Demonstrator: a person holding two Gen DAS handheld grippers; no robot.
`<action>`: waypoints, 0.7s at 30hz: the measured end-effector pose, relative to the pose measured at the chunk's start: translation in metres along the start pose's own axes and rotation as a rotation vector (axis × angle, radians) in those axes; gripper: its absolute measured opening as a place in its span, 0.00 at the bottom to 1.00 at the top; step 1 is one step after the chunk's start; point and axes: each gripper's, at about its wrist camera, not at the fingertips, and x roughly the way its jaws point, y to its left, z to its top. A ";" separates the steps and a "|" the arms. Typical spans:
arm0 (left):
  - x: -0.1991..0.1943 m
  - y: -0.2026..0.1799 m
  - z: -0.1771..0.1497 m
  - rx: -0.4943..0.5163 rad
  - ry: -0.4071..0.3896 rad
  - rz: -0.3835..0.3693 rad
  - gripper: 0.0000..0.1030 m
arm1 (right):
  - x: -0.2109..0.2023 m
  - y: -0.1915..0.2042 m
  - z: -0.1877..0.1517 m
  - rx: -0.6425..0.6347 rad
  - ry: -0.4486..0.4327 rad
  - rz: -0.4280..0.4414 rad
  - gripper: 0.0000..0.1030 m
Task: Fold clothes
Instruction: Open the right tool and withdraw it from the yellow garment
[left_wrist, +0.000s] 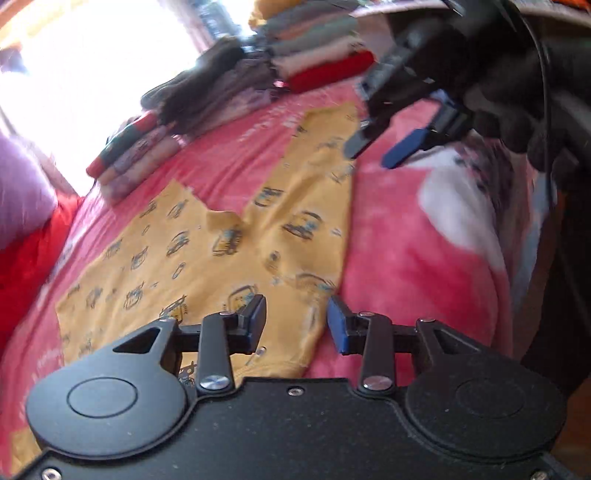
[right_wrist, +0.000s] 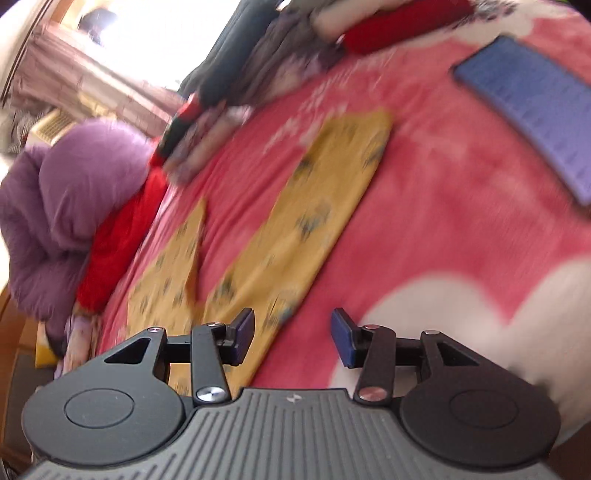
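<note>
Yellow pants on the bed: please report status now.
Left gripper open, empty. Right gripper open, empty. Yellow pants spread flat on pink blanket, legs apart, not yet folded. Nothing blocking; folded piles at far edge.

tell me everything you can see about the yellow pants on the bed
The yellow pants are mustard-coloured thin fabric printed with small dark outline drawings. They lie spread flat on the pink blanket, the two legs splayed apart in a V, one leg reaching toward the stacks of folded clothes. Mild wrinkles show near the crotch. Both the left gripper and the right gripper are open and hold nothing; whether either touches the fabric cannot be told.
</note>
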 end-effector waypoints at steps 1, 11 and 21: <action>0.000 -0.004 -0.002 0.025 -0.001 0.013 0.35 | 0.001 0.004 -0.007 0.003 0.021 0.019 0.46; 0.005 -0.022 -0.020 0.163 0.003 0.088 0.27 | 0.023 0.015 -0.034 0.089 0.038 0.102 0.44; 0.002 -0.021 -0.019 0.174 0.029 0.046 0.01 | 0.015 0.007 -0.038 0.125 0.021 0.102 0.03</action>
